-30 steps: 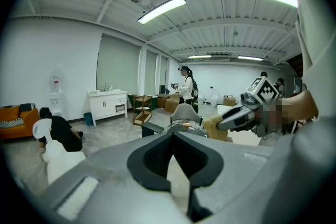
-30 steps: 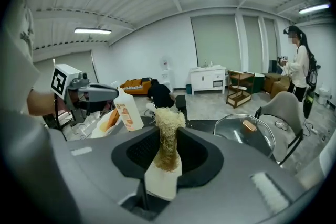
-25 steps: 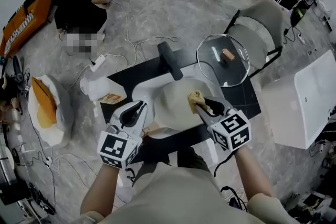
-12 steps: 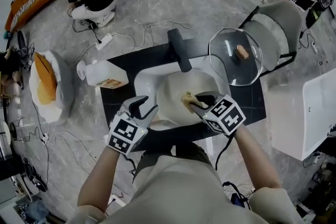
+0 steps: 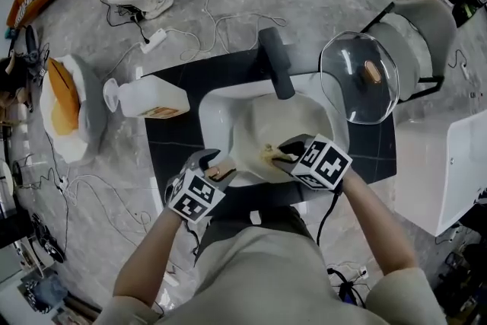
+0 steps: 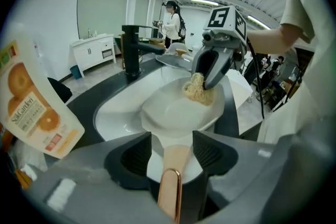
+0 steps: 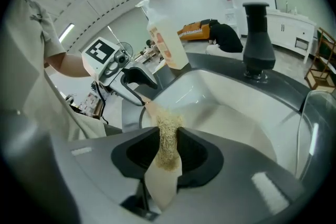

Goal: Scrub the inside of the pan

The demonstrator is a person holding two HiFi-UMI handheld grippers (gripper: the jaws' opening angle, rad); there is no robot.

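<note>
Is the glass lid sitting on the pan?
No, the lid lies to the right of the sink, apart from the pan, which is uncovered.

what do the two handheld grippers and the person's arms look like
Both the left gripper and the right gripper are grey, with dark ribbed faces inside the jaws and a white cube of black square markers at the back. A black cable hangs from the right one. The person wears a pale beige short-sleeved top; forearms are bare.
</note>
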